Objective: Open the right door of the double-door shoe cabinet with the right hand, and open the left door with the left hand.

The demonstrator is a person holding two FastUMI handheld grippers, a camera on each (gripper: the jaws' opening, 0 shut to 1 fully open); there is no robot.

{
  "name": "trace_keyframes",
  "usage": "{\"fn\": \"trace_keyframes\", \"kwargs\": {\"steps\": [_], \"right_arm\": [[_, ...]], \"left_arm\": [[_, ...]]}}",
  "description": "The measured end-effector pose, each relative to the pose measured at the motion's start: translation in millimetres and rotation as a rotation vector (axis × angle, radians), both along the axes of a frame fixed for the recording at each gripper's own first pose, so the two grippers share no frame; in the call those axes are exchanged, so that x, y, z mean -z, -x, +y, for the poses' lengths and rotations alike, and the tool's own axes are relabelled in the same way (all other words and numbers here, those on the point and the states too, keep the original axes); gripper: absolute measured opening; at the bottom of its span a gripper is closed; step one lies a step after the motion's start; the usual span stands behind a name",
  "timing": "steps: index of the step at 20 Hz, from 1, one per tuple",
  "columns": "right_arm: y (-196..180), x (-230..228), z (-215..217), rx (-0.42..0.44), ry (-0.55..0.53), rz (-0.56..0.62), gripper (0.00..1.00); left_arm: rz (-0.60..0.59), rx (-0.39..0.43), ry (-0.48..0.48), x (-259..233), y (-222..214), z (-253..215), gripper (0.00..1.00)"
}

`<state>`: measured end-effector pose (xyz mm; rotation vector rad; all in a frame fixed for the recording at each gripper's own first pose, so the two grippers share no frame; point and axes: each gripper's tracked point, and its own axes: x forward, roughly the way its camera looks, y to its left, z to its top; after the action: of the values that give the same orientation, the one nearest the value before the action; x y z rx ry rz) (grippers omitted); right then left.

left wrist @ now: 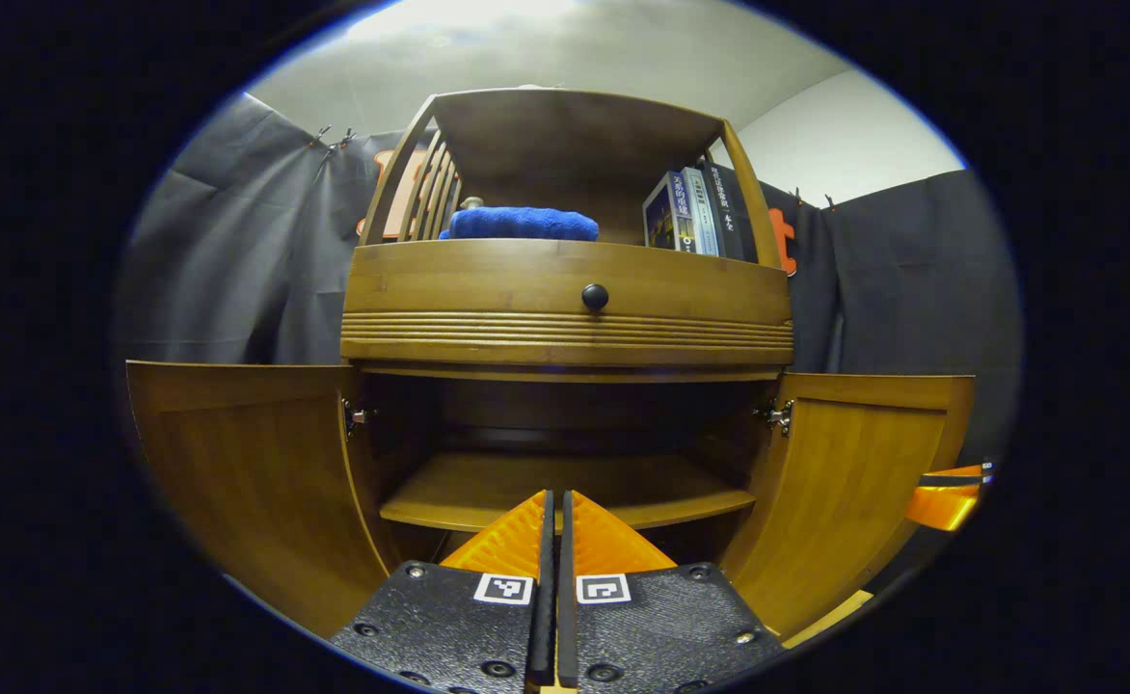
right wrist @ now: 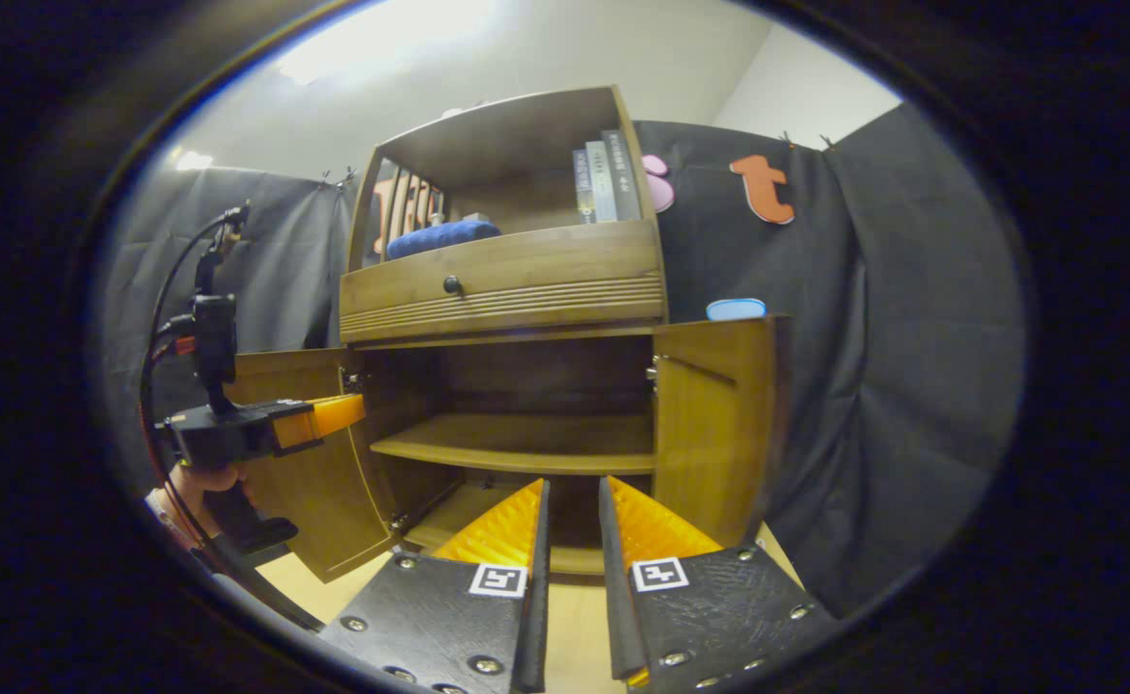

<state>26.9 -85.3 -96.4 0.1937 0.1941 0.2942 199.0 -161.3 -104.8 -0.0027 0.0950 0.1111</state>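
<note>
The shoe cabinet [left wrist: 565, 299] is seen with its left door [left wrist: 247, 482] and right door [left wrist: 854, 482] both swung open. In front of the cabinet, the left gripper [left wrist: 556, 525] is closed on nothing; the right gripper [right wrist: 573, 525] is slightly parted, empty.

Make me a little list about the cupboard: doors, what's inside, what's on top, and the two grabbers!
left door: swung open
right door: swung open
inside: a bare wooden shelf
drawer: closed, round dark knob
top shelf: folded blue towel, standing books
left gripper: fingers together, holding nothing
right gripper: small gap between fingers, holding nothing
</note>
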Motion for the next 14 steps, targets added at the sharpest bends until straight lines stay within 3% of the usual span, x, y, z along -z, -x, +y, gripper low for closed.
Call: {"fn": "trace_keyframes", "kwargs": {"steps": [1, 2, 3, 8, 9, 10, 11, 12, 13, 14], "right_arm": [[-4, -7, 6, -0.003, 0.0, -0.011, 0.25], [-10, -13, 11, -0.005, -0.003, -0.022, 0.25], [-15, -20, 16, -0.006, -0.003, -0.033, 0.26], [-30, -40, 30, 0.02, 0.013, -0.07, 0.25], [-31, -46, 28, 0.037, 0.026, -0.085, 0.15], [-32, -52, 29, 0.043, 0.035, -0.103, 0.36], [-34, -58, 29, 0.051, 0.041, -0.119, 0.29], [-33, -61, 29, 0.056, 0.042, -0.133, 0.33], [-33, -64, 30, 0.06, 0.044, -0.142, 0.39], [-33, -66, 27, 0.066, 0.049, -0.148, 0.44]], "left_arm": [[-0.004, 0.005, -0.003, -4, 1, -3, 0.02], [-0.014, 0.01, -0.013, -10, 4, -3, 0.11], [-0.026, 0.014, -0.029, -16, 5, -4, 0.02], [-0.06, 0.065, -0.012, -34, 1, -28, 0.0], [-0.066, 0.07, -0.013, -38, 0, -30, 0.02], [-0.073, 0.085, -0.014, -39, -1, -35, 0.02], [-0.078, 0.105, -0.009, -40, -1, -41, 0.05], [-0.082, 0.127, -0.002, -41, -2, -48, 0.15], [-0.087, 0.139, 0.007, -42, -4, -54, 0.16], [-0.087, 0.149, 0.013, -40, -4, -57, 0.32]]}}
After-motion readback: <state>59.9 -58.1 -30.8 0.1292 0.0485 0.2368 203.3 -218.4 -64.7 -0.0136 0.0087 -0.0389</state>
